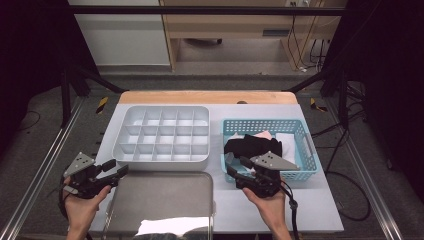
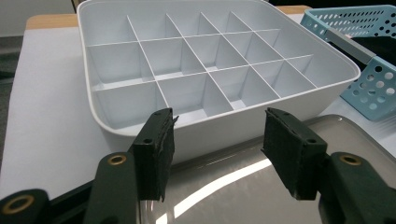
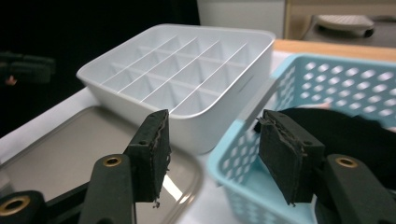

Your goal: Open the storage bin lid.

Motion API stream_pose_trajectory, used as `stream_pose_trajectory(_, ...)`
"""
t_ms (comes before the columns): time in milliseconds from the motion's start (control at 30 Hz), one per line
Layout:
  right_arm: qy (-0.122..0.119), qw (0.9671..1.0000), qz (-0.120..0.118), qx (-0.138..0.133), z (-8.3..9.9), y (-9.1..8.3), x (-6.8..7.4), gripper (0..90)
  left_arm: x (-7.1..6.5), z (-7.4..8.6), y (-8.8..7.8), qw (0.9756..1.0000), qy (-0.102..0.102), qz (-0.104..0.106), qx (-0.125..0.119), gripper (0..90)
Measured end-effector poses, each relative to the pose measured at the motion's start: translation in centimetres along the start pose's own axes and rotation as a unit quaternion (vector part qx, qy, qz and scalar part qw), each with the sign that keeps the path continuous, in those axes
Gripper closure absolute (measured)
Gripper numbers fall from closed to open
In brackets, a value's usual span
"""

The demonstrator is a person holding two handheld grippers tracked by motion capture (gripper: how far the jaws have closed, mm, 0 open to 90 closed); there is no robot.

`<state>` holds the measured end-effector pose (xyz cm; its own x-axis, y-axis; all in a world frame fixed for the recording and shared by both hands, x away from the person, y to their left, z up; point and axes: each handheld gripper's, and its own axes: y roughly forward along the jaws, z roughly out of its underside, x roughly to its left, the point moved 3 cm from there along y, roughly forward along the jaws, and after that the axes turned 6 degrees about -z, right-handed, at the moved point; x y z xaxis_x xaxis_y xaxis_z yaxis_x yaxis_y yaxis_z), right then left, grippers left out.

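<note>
Black cloth [image 1: 250, 145] in the perforated blue plastic basket [image 1: 307, 150] ahead of my right tool [image 1: 235, 165], jaws apart and empty, my left tool [image 1: 116, 169] likewise agape over the shiny metal tray [image 1: 165, 200], white divided plastic organiser [image 1: 162, 134] beyond.

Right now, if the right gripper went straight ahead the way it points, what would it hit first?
Probably the near corner of the blue basket: it lies straight ahead of the right gripper, whose jaws stand open and empty. Depth is unclear.
</note>
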<state>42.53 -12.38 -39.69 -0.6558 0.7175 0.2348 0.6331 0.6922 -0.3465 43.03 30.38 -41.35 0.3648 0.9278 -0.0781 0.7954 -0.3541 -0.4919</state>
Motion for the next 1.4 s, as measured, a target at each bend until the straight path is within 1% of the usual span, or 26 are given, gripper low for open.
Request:
stream_pose_trajectory(100,-0.002,0.9999,0.012,-0.007,-0.7,-0.4,-0.9,44.4,-0.3,0.1,0.3,1.0000,0.000,0.003,-0.002,42.4)
stream_pose_trajectory(200,-0.002,0.9996,0.029,-0.001,-1.2,-0.6,-2.0,45.5,-0.5,0.5,0.6,1.0000,0.003,0.001,0.000,42.4)
stream_pose_trajectory(267,-0.002,0.9992,0.039,0.003,-1.4,-0.6,-2.6,44.5,-0.4,0.8,0.6,1.0000,0.002,-0.002,0.001,42.3)
stream_pose_trajectory(300,-0.001,0.9990,0.045,0.007,-1.5,-0.6,-2.9,43.7,-0.2,1.1,0.6,1.0000,0.000,-0.004,0.002,42.3)
stream_pose_trajectory(333,-0.007,0.9984,0.055,0.012,-1.6,-0.4,-3.3,43.4,-0.1,1.2,0.6,1.0000,-0.002,-0.005,0.003,42.3)
stream_pose_trajectory(467,-0.009,0.9969,0.075,0.023,-1.7,0.5,-4.4,42.1,0.3,2.0,0.6,0.9999,-0.007,-0.011,0.005,42.2)
stream_pose_trajectory(533,-0.007,0.9967,0.076,0.025,-1.7,0.9,-4.8,41.8,0.6,2.4,0.5,0.9998,-0.013,-0.013,0.005,42.1)
stream_pose_trajectory(633,-0.006,0.9963,0.080,0.032,-1.8,1.7,-5.4,41.4,0.9,2.7,0.7,0.9997,-0.016,-0.018,0.008,41.2)
stream_pose_trajectory(667,-0.006,0.9960,0.082,0.034,-1.9,1.9,-5.6,41.4,0.9,2.8,0.7,0.9997,-0.016,-0.016,0.010,40.8)
stream_pose_trajectory(700,-0.009,0.9959,0.083,0.034,-2.0,2.1,-5.7,41.4,1.0,2.8,0.7,0.9997,-0.017,-0.017,0.008,40.4)
stream_pose_trajectory(767,-0.007,0.9959,0.084,0.031,-2.3,2.3,-5.9,41.3,1.1,2.8,0.6,0.9997,-0.017,-0.017,0.006,40.0)
stream_pose_trajectory(867,-0.004,0.9956,0.088,0.030,-2.5,2.6,-6.4,40.6,1.4,2.9,0.6,0.9995,-0.025,-0.017,0.003,39.0)
stream_pose_trajectory(933,-0.001,0.9952,0.093,0.029,-2.7,2.8,-6.6,38.5,1.6,3.0,0.6,0.9994,-0.027,-0.023,0.003,38.9)
stream_pose_trajectory(967,0.000,0.9951,0.095,0.028,-2.7,2.9,-6.8,37.8,1.7,3.1,0.7,0.9993,-0.026,-0.027,0.003,38.8)
stream_pose_trajectory(1000,0.000,0.9948,0.097,0.031,-2.8,3.1,-6.9,37.5,1.7,3.1,0.7,0.9992,-0.020,-0.033,0.003,38.6)
stream_pose_trajectory(1133,0.008,0.9940,0.104,0.034,-2.9,3.6,-7.6,36.1,1.6,3.3,0.9,0.9989,-0.009,-0.045,0.004,37.5)
stream_pose_trajectory(1200,0.009,0.9933,0.109,0.037,-2.7,3.9,-7.9,34.2,1.7,3.3,1.0,0.9990,-0.008,-0.044,0.004,37.5)
stream_pose_trajectory(1267,0.010,0.9925,0.111,0.050,-2.5,4.3,-8.1,31.4,1.8,3.4,1.0,0.9992,-0.010,-0.037,0.009,37.9)
stream_pose_trajectory(1400,0.008,0.9912,0.117,0.062,-2.2,4.9,-8.3,27.8,1.9,3.6,1.3,0.9994,-0.013,-0.029,0.014,36.7)
